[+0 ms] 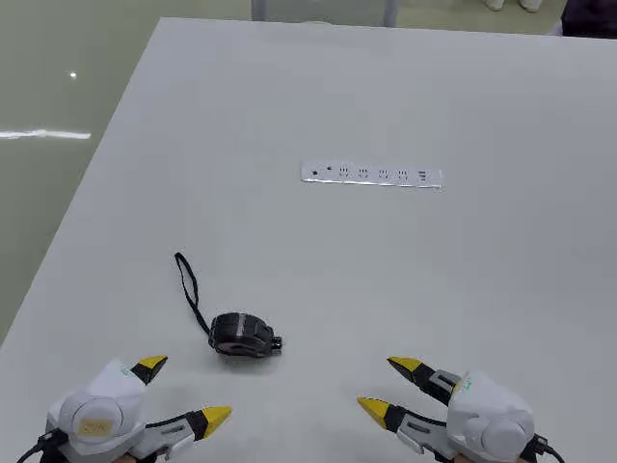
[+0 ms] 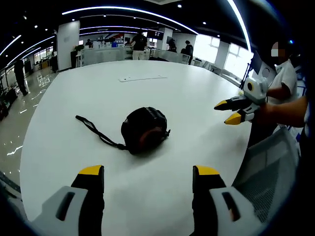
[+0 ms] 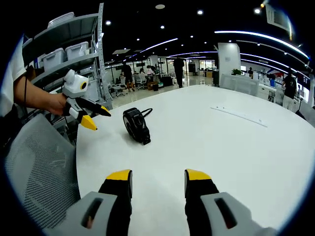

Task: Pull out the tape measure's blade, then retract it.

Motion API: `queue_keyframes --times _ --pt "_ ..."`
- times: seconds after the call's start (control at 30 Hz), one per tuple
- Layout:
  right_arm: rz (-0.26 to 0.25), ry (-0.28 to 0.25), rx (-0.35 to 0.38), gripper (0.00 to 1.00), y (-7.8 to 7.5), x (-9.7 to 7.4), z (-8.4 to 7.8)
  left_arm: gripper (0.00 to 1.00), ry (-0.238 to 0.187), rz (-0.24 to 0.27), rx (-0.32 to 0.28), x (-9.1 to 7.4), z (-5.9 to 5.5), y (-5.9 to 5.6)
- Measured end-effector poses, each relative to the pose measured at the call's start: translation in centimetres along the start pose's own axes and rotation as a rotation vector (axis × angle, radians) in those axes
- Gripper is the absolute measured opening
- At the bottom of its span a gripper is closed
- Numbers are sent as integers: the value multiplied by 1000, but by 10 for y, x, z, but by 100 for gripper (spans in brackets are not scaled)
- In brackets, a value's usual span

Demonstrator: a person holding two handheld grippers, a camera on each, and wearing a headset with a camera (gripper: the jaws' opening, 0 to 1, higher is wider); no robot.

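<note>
The tape measure (image 1: 243,335) is pictured lower centre on the table (image 1: 386,270) between the left gripper (image 1: 185,390) and right gripper (image 1: 388,385), jaws wide and empty; its case is best pinned first.

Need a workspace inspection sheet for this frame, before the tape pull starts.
Surface: white table, glossy.
Job's things: black tape measure lying on the table, blade not pulled out, strap trailing away.
Clutter: white power strip, flat, farther back.
Grippers: left gripper and right gripper open, both short of the tape measure.
Cables: dark lead behind each gripper.
Surroundings: shelving with bins, mesh chair, people standing.
</note>
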State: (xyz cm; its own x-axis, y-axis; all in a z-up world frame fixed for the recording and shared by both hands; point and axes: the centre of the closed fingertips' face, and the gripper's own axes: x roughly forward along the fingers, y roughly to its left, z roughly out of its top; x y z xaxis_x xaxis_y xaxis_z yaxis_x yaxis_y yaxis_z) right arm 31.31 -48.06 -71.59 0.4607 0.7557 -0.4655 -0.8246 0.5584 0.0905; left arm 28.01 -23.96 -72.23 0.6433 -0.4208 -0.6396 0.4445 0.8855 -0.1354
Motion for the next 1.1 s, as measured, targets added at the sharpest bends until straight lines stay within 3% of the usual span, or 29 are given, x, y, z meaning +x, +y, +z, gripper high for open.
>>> queue_keyframes --times 0.27,0.47,1.1 --pt "-7 1 17 45 4 -11 -2 72 -13 2 -17 -11 -4 2" --pt "-16 -2 25 46 5 -19 -2 73 -7 -3 2 -18 -8 1" --pt "-60 -13 51 49 5 -42 -5 73 -31 9 -42 -37 -18 3"
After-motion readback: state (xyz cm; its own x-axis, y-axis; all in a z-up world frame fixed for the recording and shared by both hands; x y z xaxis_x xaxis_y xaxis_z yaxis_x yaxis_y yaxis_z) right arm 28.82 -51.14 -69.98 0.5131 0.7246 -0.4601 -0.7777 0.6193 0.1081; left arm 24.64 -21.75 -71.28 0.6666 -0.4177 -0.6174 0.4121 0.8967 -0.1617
